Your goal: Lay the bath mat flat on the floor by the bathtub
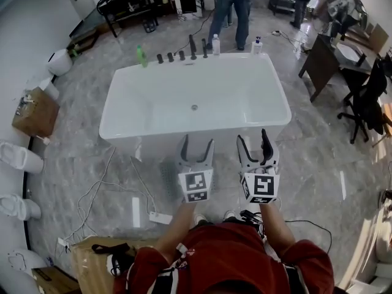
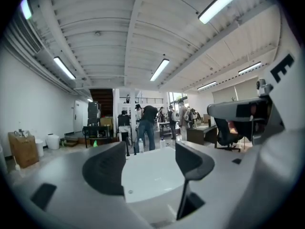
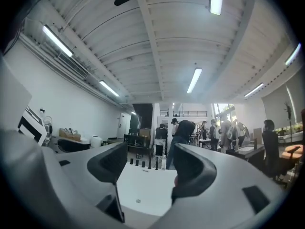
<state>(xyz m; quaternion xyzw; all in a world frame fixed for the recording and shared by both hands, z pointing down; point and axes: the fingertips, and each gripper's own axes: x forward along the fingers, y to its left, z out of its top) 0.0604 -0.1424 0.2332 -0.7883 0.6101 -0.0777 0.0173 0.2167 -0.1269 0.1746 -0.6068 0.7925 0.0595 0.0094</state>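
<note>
Red shirt (image 1: 226, 256) lower centre; bathtub (image 1: 153, 103) mid-frame, cables (image 1: 101, 185) lower left; left tongs (image 1: 196, 141) and right tongs (image 1: 253, 137) level, released, empty.

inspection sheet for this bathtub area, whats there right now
surface: grey marbled floor, bathtub standing on it
job's things: grey textured strip on the floor beside the bathtub, probably the bath mat, partly behind the left gripper
clutter: green bottle and clear bottle at the tub's far rim; cardboard box at left
grippers: left gripper and right gripper open, nothing held
cables: white cables and power strip on the floor
surroundings: people, desk, office chair
</note>
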